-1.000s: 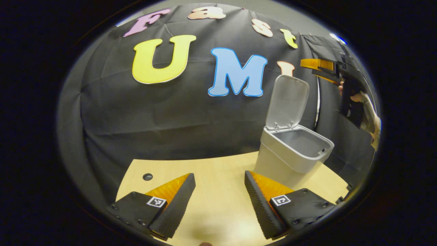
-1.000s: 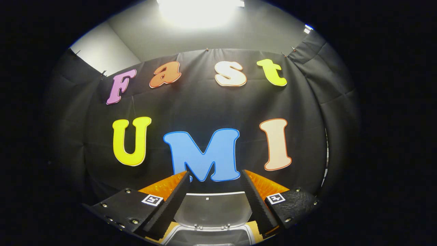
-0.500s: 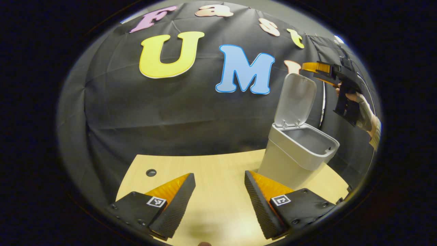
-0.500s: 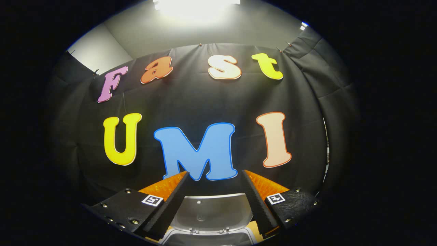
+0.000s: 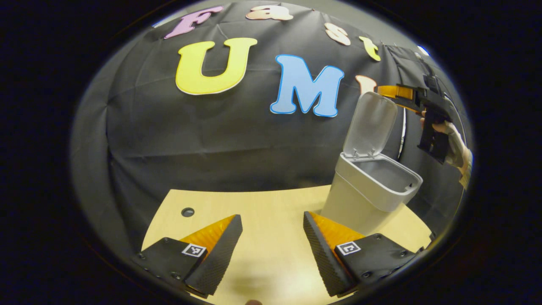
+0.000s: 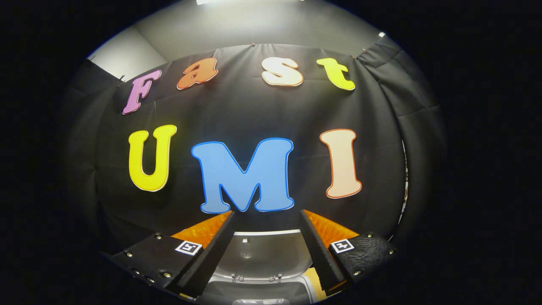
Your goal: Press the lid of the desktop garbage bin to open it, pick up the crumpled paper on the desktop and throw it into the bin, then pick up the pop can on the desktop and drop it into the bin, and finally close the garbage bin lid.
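Gaping bin lid (image 5: 370, 123), fingers (image 5: 220, 254) apart.

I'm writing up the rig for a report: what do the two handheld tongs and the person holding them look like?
Both left tongs and right tongs have two wedge-shaped fingers with ridged inner faces on black screwed plates, each bearing a small square black-and-white marker. The hand on the black pistol-style handle wears a light cuff.

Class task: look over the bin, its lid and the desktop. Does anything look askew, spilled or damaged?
Nothing stands out. The bin stands upright on the desktop, its lid raised, and no spill or damage shows.
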